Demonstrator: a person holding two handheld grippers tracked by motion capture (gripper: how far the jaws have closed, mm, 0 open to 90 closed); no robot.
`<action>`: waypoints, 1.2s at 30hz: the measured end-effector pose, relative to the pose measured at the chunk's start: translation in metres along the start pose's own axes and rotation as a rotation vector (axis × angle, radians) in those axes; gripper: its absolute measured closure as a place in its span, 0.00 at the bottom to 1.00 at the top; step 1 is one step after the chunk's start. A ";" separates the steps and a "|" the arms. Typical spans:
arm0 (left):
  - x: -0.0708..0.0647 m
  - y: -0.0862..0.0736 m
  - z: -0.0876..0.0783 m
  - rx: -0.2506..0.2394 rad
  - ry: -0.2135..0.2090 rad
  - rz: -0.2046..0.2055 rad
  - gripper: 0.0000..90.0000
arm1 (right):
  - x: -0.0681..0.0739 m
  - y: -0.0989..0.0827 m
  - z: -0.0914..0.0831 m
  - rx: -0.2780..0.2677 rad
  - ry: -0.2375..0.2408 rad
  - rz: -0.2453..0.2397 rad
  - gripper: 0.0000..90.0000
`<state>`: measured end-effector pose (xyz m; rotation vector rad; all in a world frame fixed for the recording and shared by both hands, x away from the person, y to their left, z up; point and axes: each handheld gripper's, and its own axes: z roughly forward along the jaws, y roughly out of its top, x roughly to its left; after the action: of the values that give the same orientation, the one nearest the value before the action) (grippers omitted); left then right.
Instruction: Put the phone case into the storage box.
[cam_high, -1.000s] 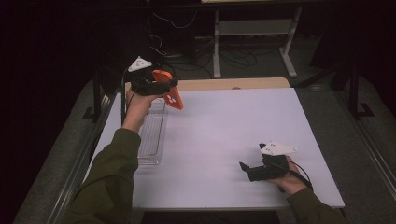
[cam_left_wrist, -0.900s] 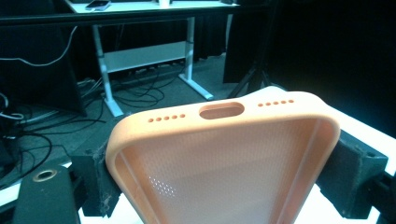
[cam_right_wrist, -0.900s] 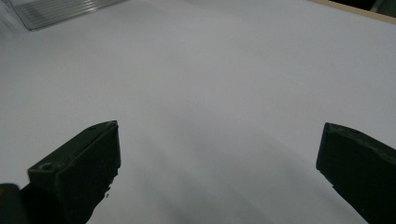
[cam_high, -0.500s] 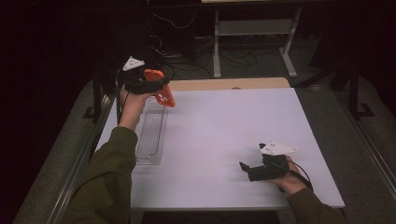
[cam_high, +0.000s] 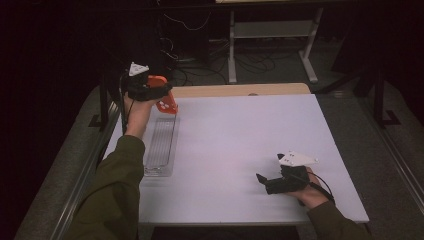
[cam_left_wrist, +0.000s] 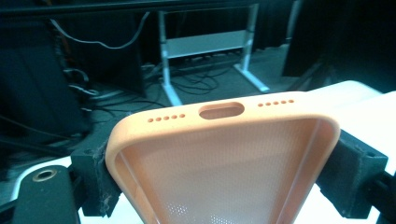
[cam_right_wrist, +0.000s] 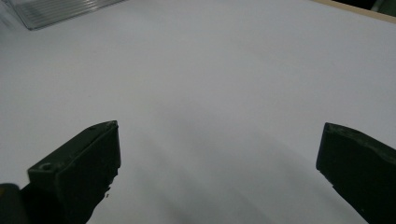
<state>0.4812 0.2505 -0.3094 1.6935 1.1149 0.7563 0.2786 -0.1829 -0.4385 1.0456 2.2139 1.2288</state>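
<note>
The left gripper (cam_high: 161, 97) is holding an orange phone case (cam_high: 167, 102) in the air above the far end of the clear tray (cam_high: 161, 150), its two black jaws pressing on the long sides of the case. In the left gripper view the phone case (cam_left_wrist: 224, 158) is lying open side up between the jaws, its hollow inside showing a fine dotted texture, and its end wall, with an oval port slot flanked by two rows of small holes, is pointing away from the tray toward the dark floor and the grey metal stand (cam_left_wrist: 205, 46) beyond the table. The person's left forearm, in an olive sleeve (cam_high: 112, 195), is reaching along the tray's left side. The clear tray is lying flat on the white table top (cam_high: 240, 145), near its left edge, with its long side running from near to far. The right gripper (cam_high: 260, 178) is resting on the table top well apart from the tray, off to the tray's right and nearer to the person, with its tips pointing back toward the tray. In the right gripper view its jaws are standing wide apart with bare white table top between them, and a corner of the clear tray (cam_right_wrist: 60, 11) is showing at the far left.
</note>
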 end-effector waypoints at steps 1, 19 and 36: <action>0.001 0.000 0.000 0.005 0.009 0.004 0.16 | 0.000 0.000 0.000 -0.001 0.000 -0.002 0.00; 0.003 -0.019 0.017 0.053 0.134 -0.037 0.16 | 0.001 0.000 -0.001 0.005 0.001 0.008 0.00; 0.004 -0.036 0.033 0.111 0.175 -0.029 0.16 | 0.002 0.000 -0.001 0.005 0.005 0.008 0.00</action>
<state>0.4988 0.2477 -0.3555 1.7244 1.3215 0.8507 0.2772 -0.1818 -0.4380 1.0559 2.2190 1.2316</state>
